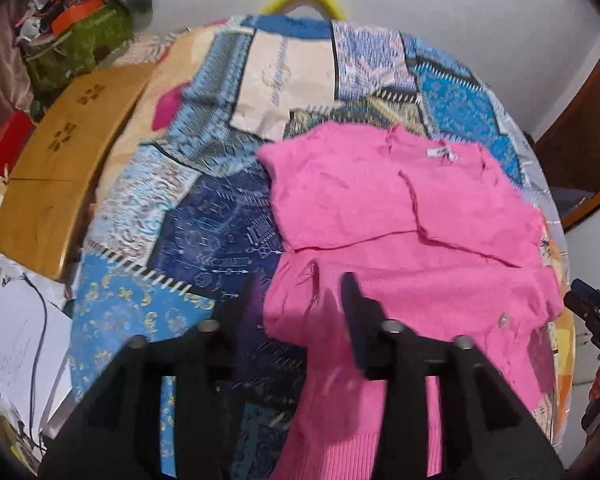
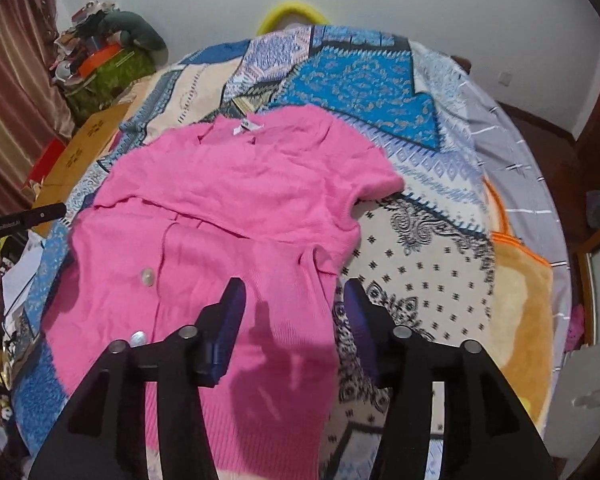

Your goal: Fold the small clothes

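Both my grippers are over the near hem, tilted steeply down. Left gripper (image 1: 300, 300): jaws apart, nothing pinched, its right finger (image 1: 354, 312) over the pink cardigan (image 1: 400, 220), its left finger blurred over the bedspread (image 1: 204, 216) just off the garment's edge. Right gripper (image 2: 292, 300): also released, jaws spread, straddling the cardigan's right edge, pink knit below the gap but no pad pressing on it.

Cardigan lies flat on the bed, hem toward me, neck label (image 2: 246, 126) at the far end. Upper part looks already folded in: a sleeve lies across the chest and leaves a crease line across the body. My read: one fold just set down, the next grasp not yet taken. Next move likely needs both hem corners pinched and carried up toward the collar, keeping the layers aligned.

Material: fuzzy soft knit, ribbed band at the hem, pearly buttons (image 2: 148, 276) down the front; will sag and stretch, so grab deep. Bedspread is thin printed patchwork, blue and cream, slightly wrinkled. Beyond it, a cardboard box (image 1: 56, 184) at left and a yellow hoop (image 2: 290, 14) against the white wall.
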Available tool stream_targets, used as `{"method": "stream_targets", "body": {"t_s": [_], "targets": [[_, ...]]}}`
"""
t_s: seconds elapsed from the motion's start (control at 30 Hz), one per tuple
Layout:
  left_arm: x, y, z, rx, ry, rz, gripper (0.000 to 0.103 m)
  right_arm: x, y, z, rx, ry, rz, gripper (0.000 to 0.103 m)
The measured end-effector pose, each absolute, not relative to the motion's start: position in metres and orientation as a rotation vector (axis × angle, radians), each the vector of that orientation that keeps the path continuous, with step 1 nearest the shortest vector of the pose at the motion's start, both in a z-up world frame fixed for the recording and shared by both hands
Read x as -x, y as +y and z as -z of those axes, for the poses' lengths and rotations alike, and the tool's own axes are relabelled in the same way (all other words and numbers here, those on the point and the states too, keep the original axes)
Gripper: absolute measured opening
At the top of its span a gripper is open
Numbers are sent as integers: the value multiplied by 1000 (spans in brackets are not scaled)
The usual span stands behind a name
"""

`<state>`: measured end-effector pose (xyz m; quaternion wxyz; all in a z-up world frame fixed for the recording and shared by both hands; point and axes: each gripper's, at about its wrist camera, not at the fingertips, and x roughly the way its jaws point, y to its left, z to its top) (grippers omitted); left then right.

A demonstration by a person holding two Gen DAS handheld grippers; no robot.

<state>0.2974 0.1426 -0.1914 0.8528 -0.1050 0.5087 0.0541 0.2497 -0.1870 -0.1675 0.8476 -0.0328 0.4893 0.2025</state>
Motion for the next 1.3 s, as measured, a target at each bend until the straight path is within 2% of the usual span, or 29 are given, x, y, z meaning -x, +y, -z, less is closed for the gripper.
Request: {"method": "stream_targets", "body": {"t_s": [0.07, 0.2, 0.33, 0.4, 0.43, 0.63, 0.93, 1.13, 1.2, 1.3], "targets": [[-288, 142, 181, 208, 1056, -108, 53, -240, -190, 160, 78, 1028, -425, 49], [-271, 141, 168, 180, 1065, -87, 54, -223, -195, 148, 90, 1032, -416, 50], [-255, 143, 160, 169, 1066, -78, 66, -212, -200, 137, 86, 1025, -416, 53], [-248, 144, 159, 167, 1073, -73, 66, -206, -202, 133, 91, 1021, -407, 61], [-245, 144, 161, 164, 1083, -68, 66, -205, -204, 132, 92, 1022, -403, 61], [-233, 143, 180, 156, 1163, -41, 67, -203, -212, 148, 71, 1111, -405, 61], [-217, 134, 231, 171, 1281, -5, 67, -192, -210, 204, 71, 1244, -397, 61], [-211, 123, 251, 190, 1302, 23, 67, -186, -211, 221, 1, 1241, -424, 45], [-210, 124, 252, 207, 1296, 26, 66, -184, -212, 220, -21, 1231, -434, 31], [-208, 129, 253, 258, 1293, 45, 58, -180, -207, 219, -18, 1221, -461, 17]]}}
